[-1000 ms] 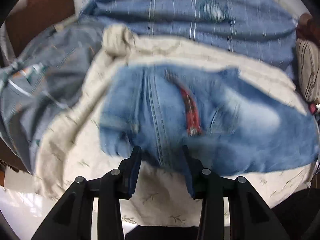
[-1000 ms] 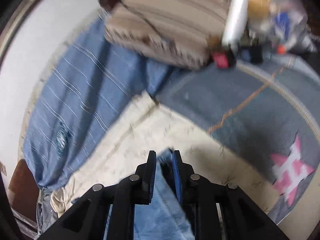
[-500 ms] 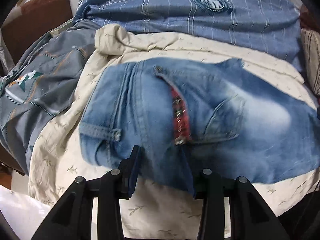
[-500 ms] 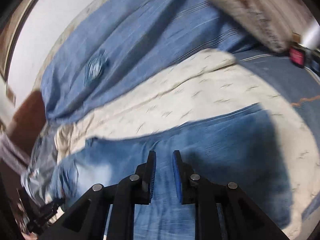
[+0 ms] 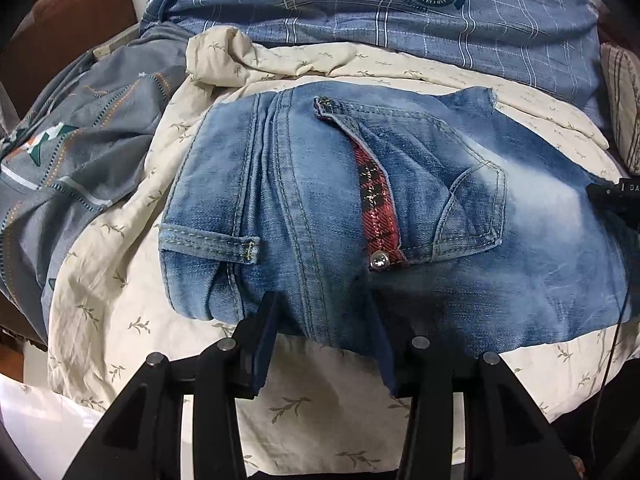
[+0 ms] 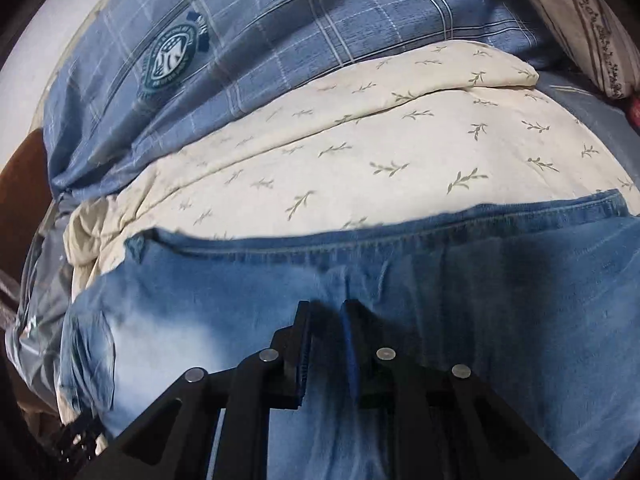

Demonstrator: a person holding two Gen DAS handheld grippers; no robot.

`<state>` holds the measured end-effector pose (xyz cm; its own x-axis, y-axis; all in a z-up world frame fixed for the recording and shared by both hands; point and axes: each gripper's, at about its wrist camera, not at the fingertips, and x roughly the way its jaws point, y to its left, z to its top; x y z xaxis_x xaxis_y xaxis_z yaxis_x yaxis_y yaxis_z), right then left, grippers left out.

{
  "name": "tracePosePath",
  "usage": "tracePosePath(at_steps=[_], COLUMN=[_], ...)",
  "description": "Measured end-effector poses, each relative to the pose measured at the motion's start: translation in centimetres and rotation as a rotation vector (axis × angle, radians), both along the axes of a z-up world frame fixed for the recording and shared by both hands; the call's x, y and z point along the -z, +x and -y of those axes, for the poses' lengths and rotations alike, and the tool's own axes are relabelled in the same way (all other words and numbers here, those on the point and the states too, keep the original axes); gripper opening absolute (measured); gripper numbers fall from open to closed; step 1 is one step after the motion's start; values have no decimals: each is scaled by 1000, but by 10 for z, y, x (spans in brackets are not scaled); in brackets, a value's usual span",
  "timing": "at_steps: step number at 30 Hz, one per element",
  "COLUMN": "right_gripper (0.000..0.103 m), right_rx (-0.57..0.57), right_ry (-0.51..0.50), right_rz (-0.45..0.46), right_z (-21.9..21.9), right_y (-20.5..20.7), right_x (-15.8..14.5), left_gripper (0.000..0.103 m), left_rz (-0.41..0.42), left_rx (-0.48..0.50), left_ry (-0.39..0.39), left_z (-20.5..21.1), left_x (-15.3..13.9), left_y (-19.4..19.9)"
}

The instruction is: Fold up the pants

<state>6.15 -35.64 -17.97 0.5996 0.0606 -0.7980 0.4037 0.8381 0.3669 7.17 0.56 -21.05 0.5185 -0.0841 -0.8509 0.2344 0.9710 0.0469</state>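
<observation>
Light blue jeans [image 5: 320, 200] lie on a cream leaf-print sheet [image 5: 120, 280], back pocket and red plaid trim facing up. My left gripper [image 5: 324, 320] straddles the near waistband edge. Its jaws are opening; the denim lies flat between the fingers [image 5: 266, 328] without being pinched. In the right wrist view the jeans [image 6: 480, 280] spread across the lower half, a long seam running along their far edge. My right gripper [image 6: 326, 312] is nearly closed, and a ridge of denim rises into its tips. A black part of it shows at the right edge of the left wrist view.
A blue plaid duvet with a round badge [image 5: 360, 12] lies behind the sheet. A rumpled grey cover [image 5: 80, 140] is at the left, with brown furniture [image 5: 72, 20] beyond it. A striped pillow [image 6: 580, 12] sits far right.
The right gripper swept from the pillow side across the bed, carrying denim, and now sits over the jeans. The left gripper sank a little and its jaws widened; the jeans lie flatter.
</observation>
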Motion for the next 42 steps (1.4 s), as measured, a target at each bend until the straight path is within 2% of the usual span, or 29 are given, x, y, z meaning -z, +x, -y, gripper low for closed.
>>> tracePosePath(at_steps=[3,5,9,14,19,22,27,28,30,33,37,42], right_gripper=[18,18,18,18,18,19,19,17,16,16,19,19], right_rx=[7,27,50,95,153,199,307,335,358,360,417,384], right_ry=[45,56,64,85,197,239,294,325,348,314,214,241], right_rz=[45,143,251,262,242,235,115,84,103,104,280,321], right_z=[5,13,27,55,87,99,122,128,133,132,134,128], right_y=[-8,-22,-57,-100,-150,-165,-166,-166,-168,-169,-192,-185], right_x=[-7,-24,-42,-44,-29,-20,6,15,17,13,-17,-19], left_gripper=[46,46,46,50,50,50,50,54,56,56,55,55], left_rz=[-13,-2,93,117,38,-5,-12,-13,-17,-13,33,129], left_rx=[-18,-28,-26,6,20,40,46,45,42,39,44,80], left_ry=[-30,-69,-56,-60,-71,-70,-14,-3,5,10,-44,-66], left_z=[-5,-9,-4,11,35,50,55,55,53,53,53,63], left_x=[-8,-17,-42,-54,-33,-17,0,2,3,-2,-20,-43], left_y=[-2,-8,-23,-23,-12,-9,-12,-12,-13,-16,-27,-37])
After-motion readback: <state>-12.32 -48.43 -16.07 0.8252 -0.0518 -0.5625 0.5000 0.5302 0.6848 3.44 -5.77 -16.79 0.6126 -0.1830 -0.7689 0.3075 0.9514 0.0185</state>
